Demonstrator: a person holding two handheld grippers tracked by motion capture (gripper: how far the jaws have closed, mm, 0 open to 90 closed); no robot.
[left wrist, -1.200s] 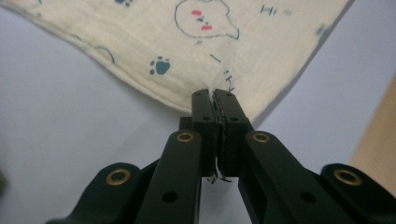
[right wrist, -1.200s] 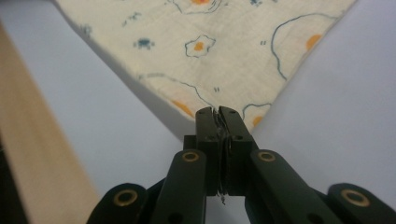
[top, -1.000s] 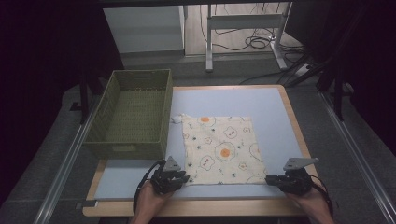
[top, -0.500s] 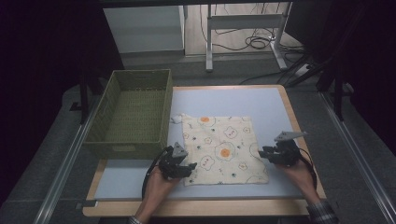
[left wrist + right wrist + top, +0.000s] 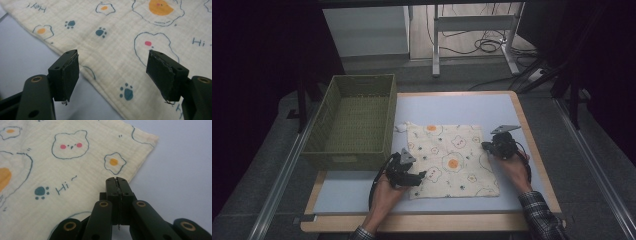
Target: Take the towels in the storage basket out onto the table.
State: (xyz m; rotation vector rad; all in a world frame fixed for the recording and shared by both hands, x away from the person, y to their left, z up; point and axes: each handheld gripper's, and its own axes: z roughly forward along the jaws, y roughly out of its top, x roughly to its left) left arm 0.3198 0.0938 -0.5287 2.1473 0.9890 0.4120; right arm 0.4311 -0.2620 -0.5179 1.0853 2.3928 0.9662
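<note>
High view: the worktop (image 5: 472, 107) is evenly lit from above, while the surrounding room falls into near-black; shadows are soft and short, and detail is slightly grainy. Gripper views: diffuse, cool light without glare; the cloth (image 5: 117, 37) weave is sharp at mid-distance, the nearest gripper parts soften at the bottom edge.

Cream cloth (image 5: 454, 160) with orange eggs, blue paws; olive-green basket (image 5: 354, 120).

Lab/test rig: pale blue surface (image 5: 452, 107) w/ wood edging, metal rails (image 5: 282, 170) alongside, dark surround; beyond tools, desk frame (image 5: 472, 25) w/ loose cables (image 5: 484, 45) on floor.
</note>
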